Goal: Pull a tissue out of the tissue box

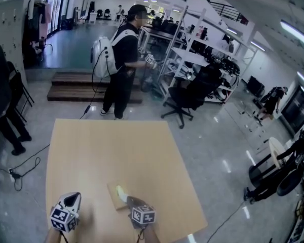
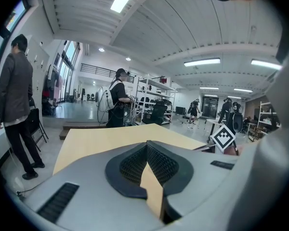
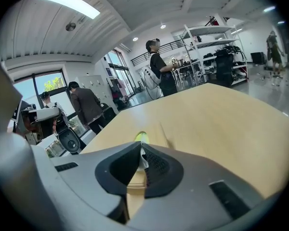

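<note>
The box (image 1: 114, 195) lies flat on the tabletop (image 1: 111, 146), close to the near edge and between the two grippers, nearer the right one. It is tan, almost the tabletop's colour, so its outline is faint. Its yellow-green slot (image 1: 120, 191) faces up. The slot's long axis runs from the right gripper (image 1: 127, 199) away across the tabletop, slanting a little to the left in the head view. In the right gripper view the slot (image 3: 141, 137) runs straight ahead of the jaws, and one edge of the box (image 3: 155, 134) runs the same way just beside it.

The right gripper (image 3: 142, 154) points down at the near end of the slot, with its jaws clenched on a small white fold of tissue (image 3: 142, 159). The fold stands upright between the pads. How much of it is out of the box cannot be told.

The left gripper (image 1: 73, 196) rests over bare tabletop, left of the box and apart from it. Its jaws (image 2: 147, 147) are together at the tips with nothing between them.
</note>
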### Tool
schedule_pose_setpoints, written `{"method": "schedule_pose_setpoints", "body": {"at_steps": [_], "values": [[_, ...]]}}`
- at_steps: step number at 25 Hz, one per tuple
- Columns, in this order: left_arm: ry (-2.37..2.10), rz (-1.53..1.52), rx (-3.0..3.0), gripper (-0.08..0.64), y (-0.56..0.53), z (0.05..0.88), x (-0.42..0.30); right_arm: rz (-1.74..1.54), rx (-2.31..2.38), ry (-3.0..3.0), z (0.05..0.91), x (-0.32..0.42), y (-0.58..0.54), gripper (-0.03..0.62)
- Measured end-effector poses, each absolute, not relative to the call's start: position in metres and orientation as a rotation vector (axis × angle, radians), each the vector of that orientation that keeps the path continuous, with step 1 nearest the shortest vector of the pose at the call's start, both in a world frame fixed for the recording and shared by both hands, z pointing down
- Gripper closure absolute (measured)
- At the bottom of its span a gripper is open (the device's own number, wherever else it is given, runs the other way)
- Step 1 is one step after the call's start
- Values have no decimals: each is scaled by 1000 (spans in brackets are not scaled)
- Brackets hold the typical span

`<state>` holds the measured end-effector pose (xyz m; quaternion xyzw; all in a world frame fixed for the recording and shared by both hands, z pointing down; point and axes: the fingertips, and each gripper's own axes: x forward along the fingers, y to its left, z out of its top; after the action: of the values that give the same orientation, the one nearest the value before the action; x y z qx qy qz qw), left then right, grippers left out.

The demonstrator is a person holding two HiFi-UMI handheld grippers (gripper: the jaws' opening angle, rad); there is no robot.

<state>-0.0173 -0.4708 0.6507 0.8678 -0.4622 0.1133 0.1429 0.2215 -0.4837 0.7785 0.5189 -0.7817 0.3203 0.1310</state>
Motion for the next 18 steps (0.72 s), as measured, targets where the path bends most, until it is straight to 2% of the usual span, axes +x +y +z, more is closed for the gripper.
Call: {"method": "schedule_pose_setpoints", "body": {"at_steps": [18], "values": [[-1347,273,2518,552,-469,637,-21,727,1597,-2378,702,223,-510,583]]}}
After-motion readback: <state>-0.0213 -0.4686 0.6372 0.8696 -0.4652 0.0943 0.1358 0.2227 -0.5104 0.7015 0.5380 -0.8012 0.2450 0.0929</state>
